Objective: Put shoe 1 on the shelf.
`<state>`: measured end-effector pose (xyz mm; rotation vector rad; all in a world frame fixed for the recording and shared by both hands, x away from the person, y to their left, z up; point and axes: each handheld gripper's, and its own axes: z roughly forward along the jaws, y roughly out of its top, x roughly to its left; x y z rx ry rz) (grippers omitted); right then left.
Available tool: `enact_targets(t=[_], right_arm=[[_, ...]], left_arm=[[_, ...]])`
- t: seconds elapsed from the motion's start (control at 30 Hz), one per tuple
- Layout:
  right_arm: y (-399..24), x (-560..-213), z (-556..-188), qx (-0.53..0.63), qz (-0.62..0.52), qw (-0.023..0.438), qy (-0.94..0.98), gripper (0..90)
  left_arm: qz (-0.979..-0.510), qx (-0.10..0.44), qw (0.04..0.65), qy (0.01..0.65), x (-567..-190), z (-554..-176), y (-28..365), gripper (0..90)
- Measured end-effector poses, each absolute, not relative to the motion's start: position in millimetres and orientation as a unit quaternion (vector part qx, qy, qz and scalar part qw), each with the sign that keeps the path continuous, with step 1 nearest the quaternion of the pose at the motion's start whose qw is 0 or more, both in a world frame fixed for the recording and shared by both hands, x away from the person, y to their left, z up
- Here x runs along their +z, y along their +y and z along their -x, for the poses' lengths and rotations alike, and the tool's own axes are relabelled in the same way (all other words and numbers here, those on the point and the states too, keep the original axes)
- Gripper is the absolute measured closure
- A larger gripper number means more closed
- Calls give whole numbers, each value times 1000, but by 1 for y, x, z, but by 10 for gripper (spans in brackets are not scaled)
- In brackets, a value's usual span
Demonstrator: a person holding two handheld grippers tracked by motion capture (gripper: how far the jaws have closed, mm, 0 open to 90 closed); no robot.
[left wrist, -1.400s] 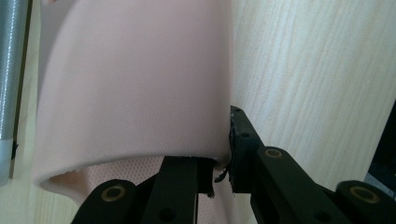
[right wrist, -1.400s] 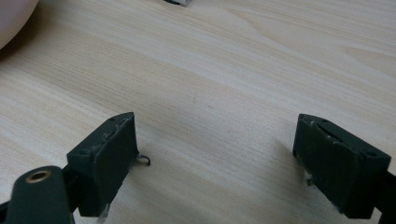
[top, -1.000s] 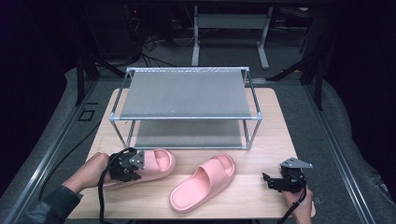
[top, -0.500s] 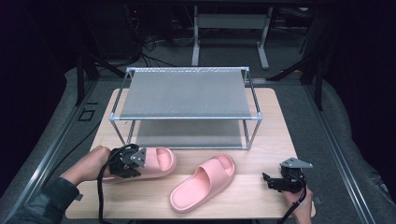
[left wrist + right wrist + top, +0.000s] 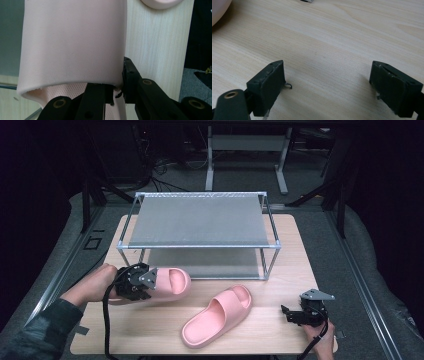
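My left gripper (image 5: 152, 281) is shut on a pink slipper (image 5: 172, 282), pinching the edge of its strap and holding it just above the table's left front. In the left gripper view the slipper's strap (image 5: 72, 42) spreads wide over the jaws, which clamp its rim (image 5: 117, 88). A second pink slipper (image 5: 217, 315) lies flat on the wooden table (image 5: 260, 332) at the front middle. At the right front my right gripper (image 5: 287, 312) rests on the table, open, with bare wood (image 5: 327, 65) between its fingers (image 5: 268, 82).
A two-level metal rack (image 5: 200, 220) with grey shelves stands at the back of the table, its front rail close behind the lifted slipper. A person's left hand (image 5: 92, 285) and sleeve come in at the lower left.
The left gripper has lifted the slipper off the table and carried it slightly toward the rack. The right gripper and the second slipper have stayed put.
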<state>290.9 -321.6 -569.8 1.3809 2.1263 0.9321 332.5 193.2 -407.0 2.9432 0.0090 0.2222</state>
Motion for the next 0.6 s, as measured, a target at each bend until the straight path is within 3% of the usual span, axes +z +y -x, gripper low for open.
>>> enact_targets(t=[0.6], right_arm=[[-322, -570, -291, 336, -499, 218, 768, 126]], left_arm=[[-993, 73, 93, -9, -378, -342, 180, 820]])
